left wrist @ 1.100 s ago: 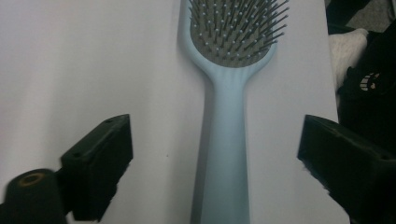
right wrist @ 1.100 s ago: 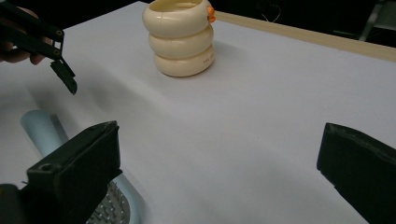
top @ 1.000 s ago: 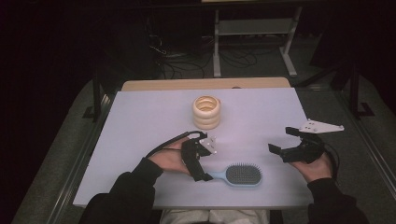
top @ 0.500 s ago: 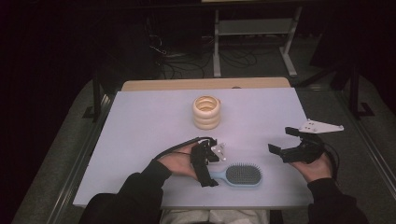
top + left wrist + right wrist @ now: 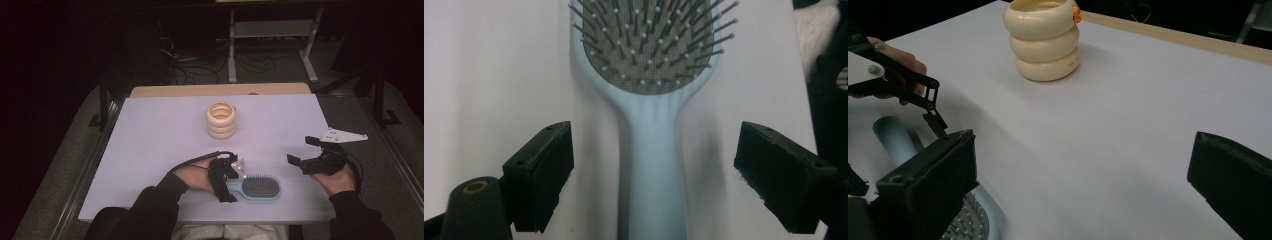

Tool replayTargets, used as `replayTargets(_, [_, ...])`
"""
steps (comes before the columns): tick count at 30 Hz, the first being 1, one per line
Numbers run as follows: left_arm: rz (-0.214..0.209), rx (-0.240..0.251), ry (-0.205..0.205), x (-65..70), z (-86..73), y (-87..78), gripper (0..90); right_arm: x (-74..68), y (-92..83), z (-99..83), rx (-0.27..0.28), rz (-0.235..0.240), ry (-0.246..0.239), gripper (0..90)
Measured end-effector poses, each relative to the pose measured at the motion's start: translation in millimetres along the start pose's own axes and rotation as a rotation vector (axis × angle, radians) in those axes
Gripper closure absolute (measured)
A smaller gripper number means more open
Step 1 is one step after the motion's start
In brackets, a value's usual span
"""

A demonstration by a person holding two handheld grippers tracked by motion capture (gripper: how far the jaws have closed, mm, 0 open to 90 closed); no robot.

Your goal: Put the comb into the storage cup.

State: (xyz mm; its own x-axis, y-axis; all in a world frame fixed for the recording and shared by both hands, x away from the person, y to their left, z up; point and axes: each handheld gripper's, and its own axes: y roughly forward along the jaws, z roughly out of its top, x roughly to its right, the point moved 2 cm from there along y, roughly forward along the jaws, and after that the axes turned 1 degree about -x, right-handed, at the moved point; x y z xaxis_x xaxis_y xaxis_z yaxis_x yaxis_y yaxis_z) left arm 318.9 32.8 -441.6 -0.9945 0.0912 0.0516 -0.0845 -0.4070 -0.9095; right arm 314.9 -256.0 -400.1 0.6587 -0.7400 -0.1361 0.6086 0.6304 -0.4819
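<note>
From above I see my left tool (image 5: 231, 176) over the handle of the light-blue hairbrush (image 5: 260, 187), its jaws just closing in. My right tool (image 5: 306, 152) hangs apart, jaws wide. A cream ringed holder (image 5: 221, 120) stands mid-counter (image 5: 150, 135).

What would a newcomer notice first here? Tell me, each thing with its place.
First, the light blue hairbrush lying bristles up near the table's front edge, its handle between the open jaws of the left gripper, which have just been closing without touching it. Next, the cream ringed container standing upright at mid-table. The right gripper hovers open to the right.
</note>
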Motion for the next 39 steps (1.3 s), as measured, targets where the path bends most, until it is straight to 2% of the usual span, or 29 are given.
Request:
replayTargets(5, [0.012,0.007,0.001,-1.4,1.2,0.7,29.5,0.2,0.0,0.0,0.002,0.001,0.001,0.0])
replayTargets(6, [0.021,0.005,0.004,-1.2,1.5,1.0,35.2,0.3,-0.1,0.0,0.002,0.002,0.001,0.0])
replayTargets(8, [0.038,-0.007,0.017,-0.9,1.7,1.6,37.8,0.3,-0.1,0.0,0.002,0.002,0.001,0.0])
replayTargets(12, [0.039,-0.022,0.028,-0.6,1.6,2.3,46.9,-0.1,0.0,0.0,0.000,0.002,0.001,0.0])
replayTargets(14, [0.033,-0.024,0.034,-0.8,1.8,1.6,55.3,-0.1,0.0,0.0,0.000,0.001,0.000,0.0])
replayTargets(18, [-0.004,-0.015,0.026,-2.4,2.0,1.2,66.2,-0.2,0.1,0.0,0.000,0.002,0.000,0.0])
replayTargets(22, [-0.014,-0.009,0.017,-4.7,1.3,1.0,69.1,0.0,0.3,0.0,0.000,0.002,0.003,0.0])
replayTargets(31, [-0.018,-0.008,0.027,-6.4,0.1,-1.2,69.9,-0.3,0.7,0.2,0.000,0.002,0.002,0.0])
replayTargets(33, [0.002,0.005,0.032,-6.8,-0.7,-3.8,69.9,-0.1,0.3,0.3,0.003,0.002,0.002,0.0])
replayTargets(37, [-0.002,0.042,0.015,-9.8,-2.3,-13.0,69.9,0.0,0.3,0.3,0.003,0.002,0.003,0.0])
replayTargets(39, [-0.009,0.039,0.007,-11.1,-3.4,-17.8,69.9,-0.1,0.3,0.3,0.003,0.002,0.002,0.0])
